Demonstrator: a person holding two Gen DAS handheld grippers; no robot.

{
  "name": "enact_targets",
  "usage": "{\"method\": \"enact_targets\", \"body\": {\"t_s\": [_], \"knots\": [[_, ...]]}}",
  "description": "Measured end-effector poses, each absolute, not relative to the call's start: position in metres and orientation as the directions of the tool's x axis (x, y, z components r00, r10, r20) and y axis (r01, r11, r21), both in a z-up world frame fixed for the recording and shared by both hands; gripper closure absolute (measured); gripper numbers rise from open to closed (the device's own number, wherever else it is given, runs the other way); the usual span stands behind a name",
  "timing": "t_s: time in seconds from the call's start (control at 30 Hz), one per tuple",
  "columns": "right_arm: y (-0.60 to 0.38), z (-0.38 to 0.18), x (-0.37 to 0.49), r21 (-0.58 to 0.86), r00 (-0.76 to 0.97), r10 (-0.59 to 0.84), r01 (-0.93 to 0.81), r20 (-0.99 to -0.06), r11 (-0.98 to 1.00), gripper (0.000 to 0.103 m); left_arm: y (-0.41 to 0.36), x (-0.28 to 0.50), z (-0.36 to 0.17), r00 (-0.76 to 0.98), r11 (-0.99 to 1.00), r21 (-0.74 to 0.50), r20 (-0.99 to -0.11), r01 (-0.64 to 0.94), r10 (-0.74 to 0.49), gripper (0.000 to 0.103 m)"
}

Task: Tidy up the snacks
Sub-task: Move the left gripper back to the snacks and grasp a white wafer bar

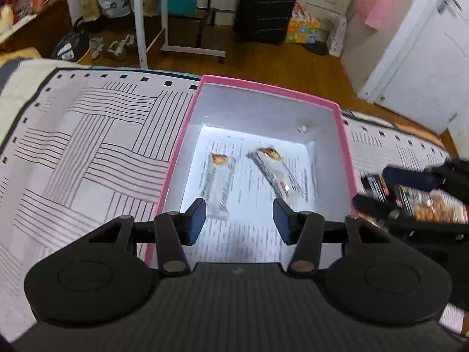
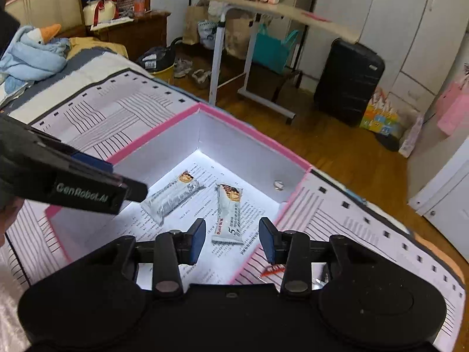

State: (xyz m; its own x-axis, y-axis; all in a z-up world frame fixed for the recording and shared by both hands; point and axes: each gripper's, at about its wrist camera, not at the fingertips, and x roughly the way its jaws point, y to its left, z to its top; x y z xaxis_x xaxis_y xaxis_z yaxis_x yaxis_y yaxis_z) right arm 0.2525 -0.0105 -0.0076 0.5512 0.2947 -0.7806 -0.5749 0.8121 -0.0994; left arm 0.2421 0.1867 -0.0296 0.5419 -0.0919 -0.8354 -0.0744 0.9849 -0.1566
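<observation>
A pink box (image 1: 178, 152) with a white inside sits on the patterned cloth; it also shows in the right wrist view (image 2: 246, 127). Two silver snack bars lie on its printed floor: one on the left (image 1: 218, 182) (image 2: 173, 198), one on the right (image 1: 277, 173) (image 2: 230, 214). My left gripper (image 1: 239, 221) is open and empty above the box's near end. My right gripper (image 2: 233, 239) is open over the box's near right edge, above the right bar. In the left wrist view the right gripper (image 1: 381, 189) is at the box's right side, with a dark snack packet (image 1: 422, 202) seen by its fingers.
The white cloth (image 1: 88, 135) with black line patterns covers the bed. A red-and-silver wrapper (image 2: 272, 270) lies on the cloth under the right gripper. A rolling side table (image 2: 263, 11), black suitcase (image 2: 348, 82) and bags stand on the wooden floor beyond.
</observation>
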Motion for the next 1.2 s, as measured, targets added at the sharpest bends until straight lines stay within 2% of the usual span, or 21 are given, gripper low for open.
{"method": "enact_targets", "body": {"t_s": [0.2,0.4,0.6,0.87,1.1,1.2], "knots": [[-0.050,0.027,0.220,-0.051,0.556,0.321,-0.552,-0.767,0.832,0.053,0.168,0.205,0.013,0.565,0.993,-0.116,-0.820,-0.003,-0.094,0.047],[-0.102,0.056,0.189,-0.009,0.583,0.346,-0.519,-0.735,0.855,0.050,0.139,0.175,0.050,0.593,0.988,-0.126,-0.790,0.089,-0.155,0.042],[-0.151,0.067,0.169,0.028,0.613,0.358,-0.479,-0.704,0.877,0.044,0.092,0.156,0.062,0.595,0.976,-0.115,-0.778,0.183,-0.203,0.034],[-0.209,0.039,0.162,0.091,0.610,0.336,-0.397,-0.718,0.913,0.043,0.021,0.148,0.038,0.542,0.951,-0.120,-0.798,0.283,-0.263,0.033],[-0.257,-0.008,0.173,0.199,0.575,0.333,-0.284,-0.747,0.938,0.042,-0.029,0.160,-0.016,0.459,0.927,-0.143,-0.836,0.346,-0.301,0.034],[-0.272,-0.029,0.186,0.190,0.569,0.289,-0.228,-0.770,0.955,0.042,-0.045,0.168,-0.039,0.438,0.924,-0.154,-0.845,0.350,-0.307,0.035]]}}
